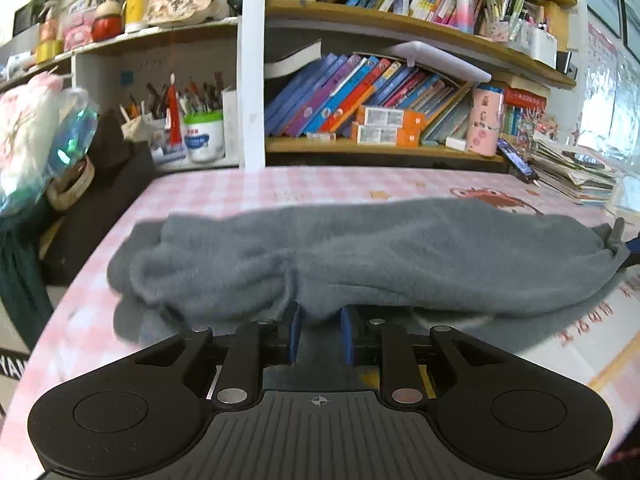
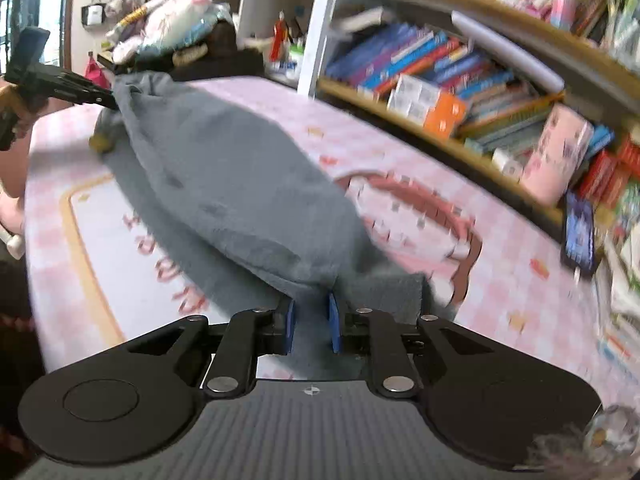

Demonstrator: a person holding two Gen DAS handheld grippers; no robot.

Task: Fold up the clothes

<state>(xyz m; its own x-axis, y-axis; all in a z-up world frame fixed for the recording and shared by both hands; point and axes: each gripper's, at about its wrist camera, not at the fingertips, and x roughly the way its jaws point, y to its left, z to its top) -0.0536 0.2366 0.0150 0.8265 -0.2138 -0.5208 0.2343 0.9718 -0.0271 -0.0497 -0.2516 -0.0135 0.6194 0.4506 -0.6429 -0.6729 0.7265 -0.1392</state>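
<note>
A grey fleecy garment [image 1: 360, 256] lies stretched across the pink checked table [image 1: 280, 188]. In the left wrist view my left gripper [image 1: 320, 322] is shut on the garment's near edge, and the cloth bulges between the blue pads [image 1: 292, 332]. In the right wrist view my right gripper [image 2: 313, 312] is shut on the other end of the garment [image 2: 224, 184], lifted a little off the table. The left gripper also shows in that view [image 2: 80, 94], gripping the far end. The right gripper's tip shows at the right edge of the left wrist view [image 1: 634, 246].
Bookshelves [image 1: 380, 92] full of books stand along the table's far side. A pink cylinder [image 1: 486, 120], a dark phone [image 2: 578, 232] and a stack of papers [image 1: 572, 172] sit at the far right. Bags and a black object [image 1: 116, 148] crowd the left end.
</note>
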